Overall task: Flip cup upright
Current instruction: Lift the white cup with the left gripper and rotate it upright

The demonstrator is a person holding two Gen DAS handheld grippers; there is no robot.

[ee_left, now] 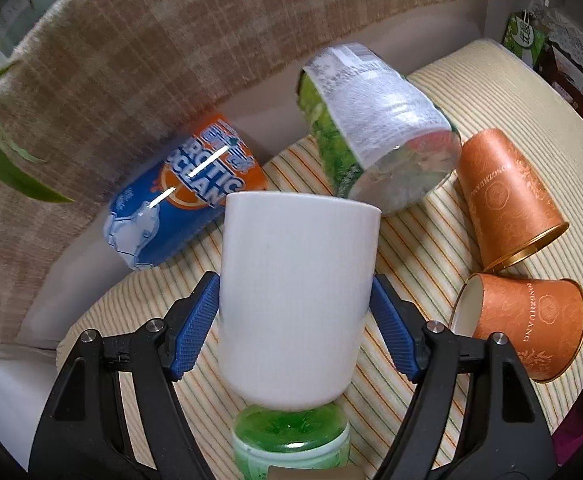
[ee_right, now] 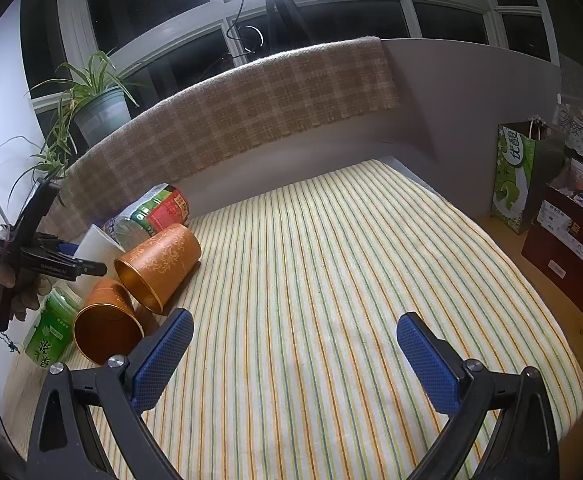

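Note:
A plain white cup [ee_left: 297, 296] fills the middle of the left wrist view. My left gripper [ee_left: 294, 316] is shut on it, one blue pad on each side of its wall. The cup's wider end points away from the camera and its narrower end toward it. In the right wrist view the white cup [ee_right: 97, 246] shows at the far left, held above the cloth by the left gripper [ee_right: 71, 262]. My right gripper [ee_right: 294, 354] is open and empty over the striped cloth [ee_right: 331, 280].
Two orange paper cups [ee_left: 507, 196] [ee_left: 531, 324] lie on their sides to the right of the white cup. A blue-orange can [ee_left: 183, 192] and a green-labelled canister [ee_left: 371, 128] lie behind it. A green-lidded jar [ee_left: 291, 444] stands below. A plaid-draped backrest [ee_right: 231, 120] borders the cloth.

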